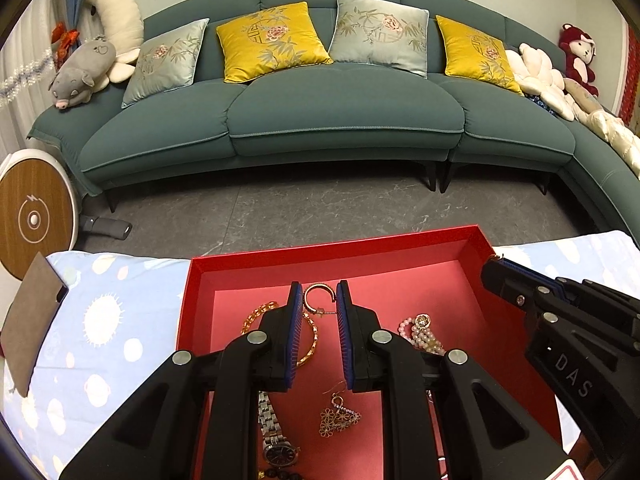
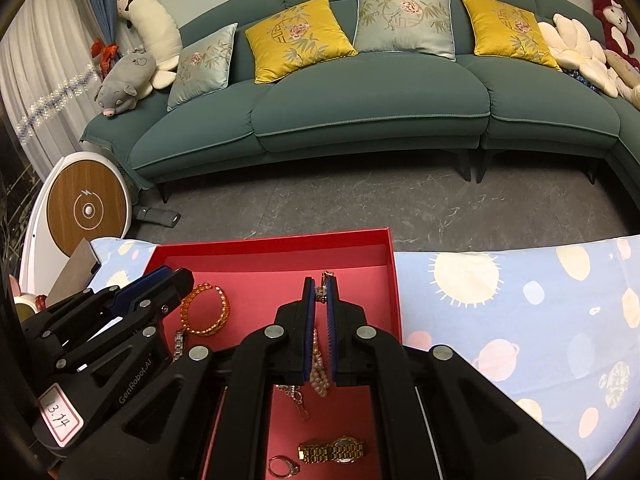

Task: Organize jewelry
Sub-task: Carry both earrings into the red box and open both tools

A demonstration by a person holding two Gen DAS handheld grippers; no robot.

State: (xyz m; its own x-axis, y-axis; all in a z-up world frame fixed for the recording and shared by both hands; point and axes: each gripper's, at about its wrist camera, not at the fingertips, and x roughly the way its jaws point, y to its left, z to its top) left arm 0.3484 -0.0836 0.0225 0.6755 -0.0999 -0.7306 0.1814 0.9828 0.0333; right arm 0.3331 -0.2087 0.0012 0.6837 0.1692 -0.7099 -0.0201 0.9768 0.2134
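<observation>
A red box (image 1: 320,252) (image 2: 394,280) on the blue patterned cloth holds jewelry. My left gripper (image 1: 318,292) is open above it, empty, over a gold hoop earring (image 1: 316,296). Below lie an orange bead bracelet (image 1: 256,314), a flower earring (image 1: 338,416), a silver watch (image 1: 276,436) and a pearl bracelet (image 1: 420,332). My right gripper (image 2: 320,284) is shut on a small gold earring (image 2: 321,290), above the pearl bracelet (image 2: 320,372). A gold watch (image 2: 336,450), a ring (image 2: 282,466) and the orange bracelet (image 2: 204,312) also show.
The blue cloth (image 2: 520,312) spreads right of the box. A grey card (image 1: 32,320) lies on its left edge. Beyond are grey floor, a teal sofa (image 1: 320,112) and a round wooden-faced device (image 1: 36,220).
</observation>
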